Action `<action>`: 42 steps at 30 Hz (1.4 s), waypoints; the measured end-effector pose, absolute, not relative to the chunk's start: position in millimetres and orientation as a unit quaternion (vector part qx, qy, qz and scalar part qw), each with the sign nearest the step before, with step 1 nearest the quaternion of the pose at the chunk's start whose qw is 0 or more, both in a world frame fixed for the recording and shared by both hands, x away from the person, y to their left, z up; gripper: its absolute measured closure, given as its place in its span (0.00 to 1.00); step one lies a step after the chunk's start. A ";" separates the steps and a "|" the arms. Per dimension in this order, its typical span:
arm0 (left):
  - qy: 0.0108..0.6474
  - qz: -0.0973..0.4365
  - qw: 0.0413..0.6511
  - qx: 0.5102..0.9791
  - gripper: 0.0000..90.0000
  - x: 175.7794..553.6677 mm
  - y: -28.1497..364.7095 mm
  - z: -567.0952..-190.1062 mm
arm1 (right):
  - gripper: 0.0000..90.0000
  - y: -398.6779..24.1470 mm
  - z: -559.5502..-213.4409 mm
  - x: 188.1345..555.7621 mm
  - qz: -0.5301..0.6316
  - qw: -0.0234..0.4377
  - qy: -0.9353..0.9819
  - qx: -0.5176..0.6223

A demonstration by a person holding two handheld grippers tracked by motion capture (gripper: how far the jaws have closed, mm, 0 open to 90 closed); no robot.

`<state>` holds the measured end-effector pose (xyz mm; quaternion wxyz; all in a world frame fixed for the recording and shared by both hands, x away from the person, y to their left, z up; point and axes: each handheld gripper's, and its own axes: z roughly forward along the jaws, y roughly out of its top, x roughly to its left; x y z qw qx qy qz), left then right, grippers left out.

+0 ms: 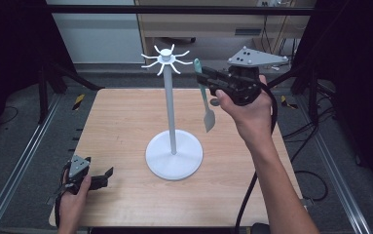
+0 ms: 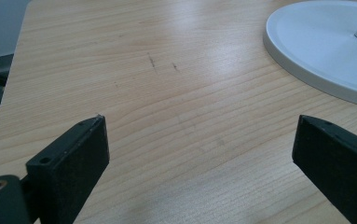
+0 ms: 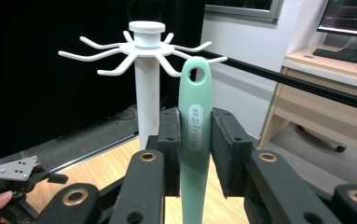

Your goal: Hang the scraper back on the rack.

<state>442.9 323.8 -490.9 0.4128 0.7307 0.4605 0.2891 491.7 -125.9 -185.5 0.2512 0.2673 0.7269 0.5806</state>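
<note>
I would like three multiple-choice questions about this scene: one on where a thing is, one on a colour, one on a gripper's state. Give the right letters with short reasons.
1. Where does the white hook stand sit?
A. near the middle of the table
B. on the floor
C. at the table's far left corner

2. What colour is the handle of the spatula?
A. red
B. pale green
C. black

3. How is the left gripper?
A. shut on the spatula
B. shut on nothing
C. open, holding nothing

Answers:
1 A, its round base rests mid-table in the high view.
2 B, the right gripper clamps a pale green handle.
3 C, its jaws stand wide apart over bare wood.
</note>
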 end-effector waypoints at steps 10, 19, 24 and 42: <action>0.460 0.289 0.412 0.731 0.04 443.0 324.1 -490.9 | 0.82 -120.4 -183.4 495.2 0.577 0.241 0.736 0.261; 0.461 0.288 0.412 0.731 0.04 442.8 323.7 -491.2 | 0.83 -117.2 -184.3 500.1 0.573 0.229 0.743 0.260; 0.462 0.288 0.412 0.731 0.04 442.9 324.3 -491.2 | 0.82 -112.5 -184.2 502.2 0.571 0.226 0.746 0.257; 0.462 0.289 0.413 0.730 0.04 442.6 324.9 -490.9 | 0.70 -116.8 -190.7 495.7 0.572 0.240 0.739 0.261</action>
